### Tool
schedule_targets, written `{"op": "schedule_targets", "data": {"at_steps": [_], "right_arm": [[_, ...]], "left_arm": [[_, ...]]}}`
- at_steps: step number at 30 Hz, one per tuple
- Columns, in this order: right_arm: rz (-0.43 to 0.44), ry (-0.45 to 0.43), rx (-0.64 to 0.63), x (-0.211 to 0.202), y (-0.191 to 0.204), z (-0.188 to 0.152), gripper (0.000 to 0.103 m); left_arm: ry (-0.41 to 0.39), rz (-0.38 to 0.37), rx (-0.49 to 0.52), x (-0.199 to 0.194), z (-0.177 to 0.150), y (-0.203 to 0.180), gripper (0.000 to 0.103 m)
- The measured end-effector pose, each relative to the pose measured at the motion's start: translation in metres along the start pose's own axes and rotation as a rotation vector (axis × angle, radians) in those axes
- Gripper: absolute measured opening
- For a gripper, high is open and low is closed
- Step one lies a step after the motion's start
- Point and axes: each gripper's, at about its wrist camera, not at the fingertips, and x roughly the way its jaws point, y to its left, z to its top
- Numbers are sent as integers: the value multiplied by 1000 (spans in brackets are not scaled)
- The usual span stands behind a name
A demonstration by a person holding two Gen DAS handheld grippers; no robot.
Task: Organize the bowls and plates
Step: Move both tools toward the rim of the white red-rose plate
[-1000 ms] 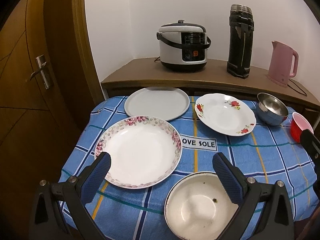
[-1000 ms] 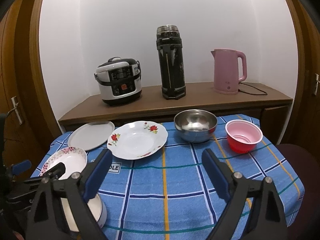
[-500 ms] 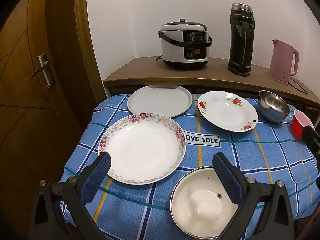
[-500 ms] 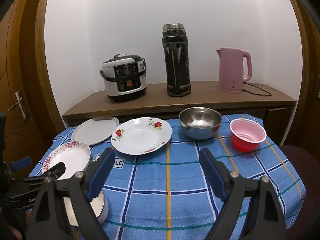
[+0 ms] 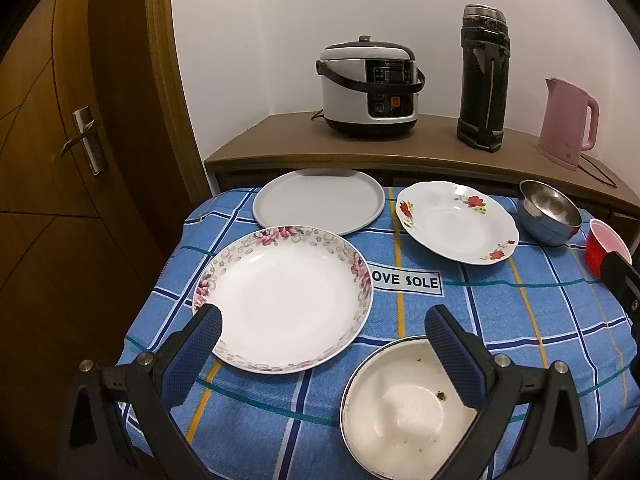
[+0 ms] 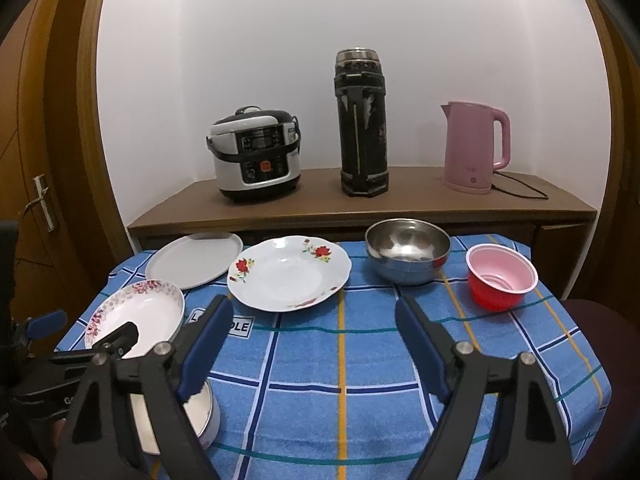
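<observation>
On the blue checked tablecloth (image 5: pixel 500 312) lie a pink-flowered plate (image 5: pixel 282 296), a grey plate (image 5: pixel 320 200), a red-flowered plate (image 5: pixel 456 222), a steel bowl (image 5: pixel 550 212), a red cup-bowl (image 5: pixel 606 244) and a white enamel bowl (image 5: pixel 400 408). My left gripper (image 5: pixel 322 324) is open and empty, above the pink-flowered plate and the white bowl. My right gripper (image 6: pixel 314 312) is open and empty, over the cloth in front of the red-flowered plate (image 6: pixel 288 272), with the steel bowl (image 6: pixel 408 250) and red cup-bowl (image 6: pixel 500 276) beyond to the right.
A wooden shelf (image 6: pixel 360 208) behind the table carries a rice cooker (image 6: pixel 256 154), a black thermos (image 6: pixel 362 124) and a pink kettle (image 6: pixel 474 146). A wooden door (image 5: pixel 60 140) stands at the left. The left gripper's body (image 6: pixel 60 364) shows low left in the right wrist view.
Both grippers have drawn back and risen slightly, so the table looks a little farther and lower. No dish has moved. Both grippers stay open.
</observation>
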Motion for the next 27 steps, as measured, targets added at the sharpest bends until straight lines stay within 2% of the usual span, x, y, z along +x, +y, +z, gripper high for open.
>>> {"op": "schedule_targets", "data": {"at_steps": [6,8,14,22,27], "right_arm": [[18,26,-9,9,-1,-3,77],[41,33,-14,11,1,-6,73],[93,29,-67,10,13,-13,73],[140,48,-83,10,22,-18,73],[175,94,-71,8,20,-23,73]], "left_arm": [[-2,11,14,4,-3,2,103],[-1,6,14,3,-4,5,103],[7,24,-9,5,-7,16,103],[19,11,-29,3,-15,29,103],[17,-32,-51,-11,-27,44,102]]}}
